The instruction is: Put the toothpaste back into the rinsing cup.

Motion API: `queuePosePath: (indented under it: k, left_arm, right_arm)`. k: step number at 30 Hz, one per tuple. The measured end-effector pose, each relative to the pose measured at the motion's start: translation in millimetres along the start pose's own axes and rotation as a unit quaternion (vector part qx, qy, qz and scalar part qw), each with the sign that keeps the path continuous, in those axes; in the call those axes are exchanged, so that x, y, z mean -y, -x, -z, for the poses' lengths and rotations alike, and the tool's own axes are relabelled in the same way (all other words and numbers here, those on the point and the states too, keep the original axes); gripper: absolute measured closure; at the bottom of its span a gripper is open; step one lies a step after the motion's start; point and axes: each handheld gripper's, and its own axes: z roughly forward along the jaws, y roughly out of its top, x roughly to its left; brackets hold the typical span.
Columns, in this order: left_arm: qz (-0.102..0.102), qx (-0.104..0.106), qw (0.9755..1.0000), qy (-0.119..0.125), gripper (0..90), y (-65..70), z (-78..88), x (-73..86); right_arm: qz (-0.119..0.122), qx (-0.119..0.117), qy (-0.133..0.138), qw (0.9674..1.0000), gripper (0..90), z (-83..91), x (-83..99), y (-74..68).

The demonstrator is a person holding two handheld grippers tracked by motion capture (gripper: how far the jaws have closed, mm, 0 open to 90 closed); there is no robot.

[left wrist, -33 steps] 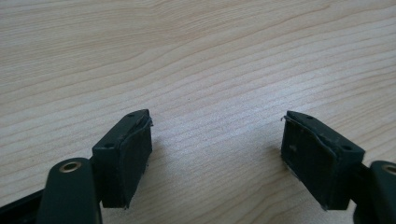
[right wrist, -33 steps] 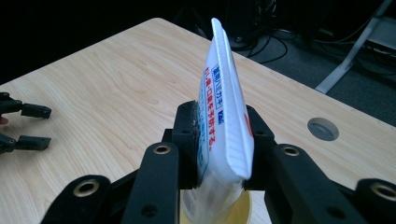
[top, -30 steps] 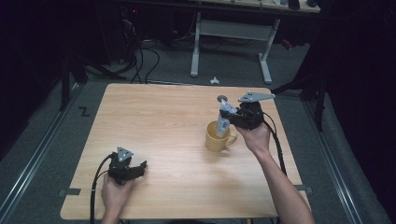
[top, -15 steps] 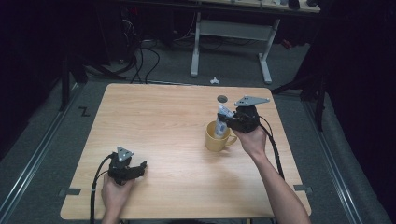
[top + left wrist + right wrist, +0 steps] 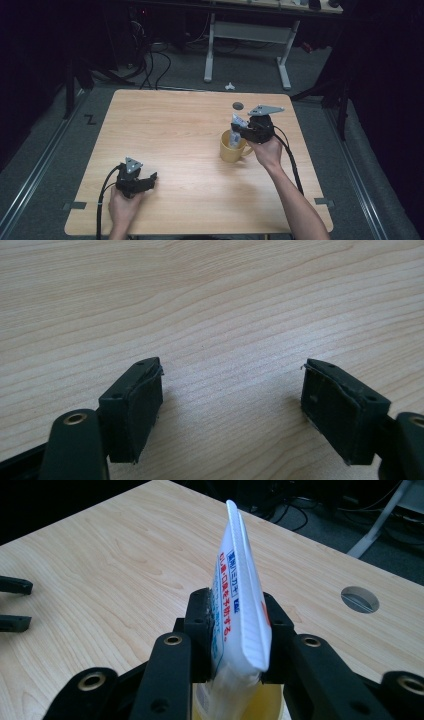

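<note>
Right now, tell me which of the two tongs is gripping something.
The right tongs, shut on the white tube above the yellow mug. The left tongs stand open over bare table.

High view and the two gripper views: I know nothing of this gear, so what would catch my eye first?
Probably the white tube with red and blue print, clamped between the black jaws of the right gripper and hanging crimped end up over the yellow mug at the right of the wooden table. Next, the left gripper near the table's front left, jaws wide apart over bare wood.
</note>
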Motion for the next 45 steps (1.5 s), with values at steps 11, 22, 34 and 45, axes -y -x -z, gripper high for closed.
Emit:
queuePosePath:
  k: [11,22,34,45]
  left_arm:
    - [0.000,0.000,1.0000,0.000,24.7,0.0,0.0,0.0]
    - [0.000,0.000,1.0000,0.000,24.7,0.0,0.0,0.0]
    - [0.000,0.000,1.0000,0.000,24.7,0.0,0.0,0.0]
    - [0.000,0.000,1.0000,0.000,24.7,0.0,0.0,0.0]
  right_arm:
    - [0.002,0.007,-0.005,1.0000,71.9,-7.3,3.4,-0.9]
    - [0.004,0.013,-0.011,0.9999,71.9,-14.5,6.1,-3.3]
    - [0.000,0.014,-0.019,0.9997,71.7,-18.1,9.1,-1.8]
    - [0.004,0.015,-0.027,0.9995,71.6,-22.7,11.0,-3.8]
